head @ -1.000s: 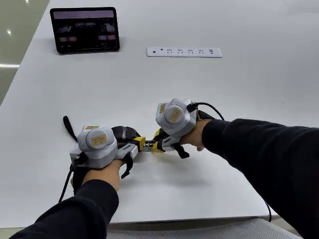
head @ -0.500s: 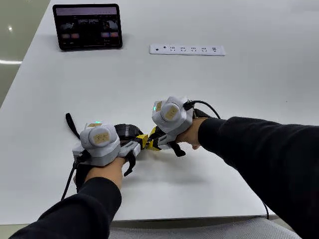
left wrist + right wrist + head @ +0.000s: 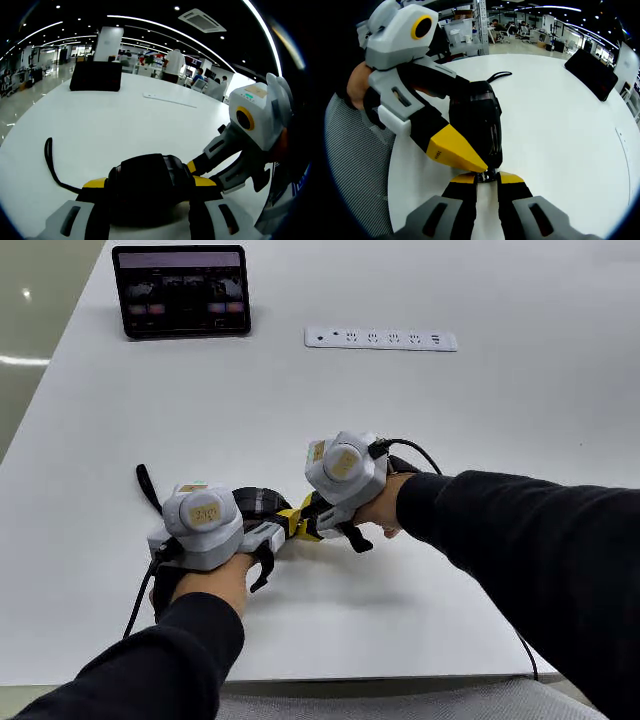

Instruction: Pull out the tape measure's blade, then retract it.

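My left gripper (image 3: pixel 149 182) clamps the tape measure (image 3: pixel 150 197) by its black case, which lies on the white table (image 3: pixel 430 430). The right gripper view gives me what the head view hides: my right gripper (image 3: pixel 486 178) is pinched tight on the blade tip (image 3: pixel 486 174) at the case's mouth. The head view adds a tablet (image 3: pixel 182 290) and a power strip (image 3: pixel 381 338) farther off.

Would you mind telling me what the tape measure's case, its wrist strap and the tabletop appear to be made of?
The tape measure case looks like black moulded plastic, perhaps rubber-coated, judging by its dull sheen and rounded panels. Its strap seems to be a flexible black cord or rubber, since it lies in a limp curve. The tabletop appears to be smooth white laminate, near-matte with soft reflections.
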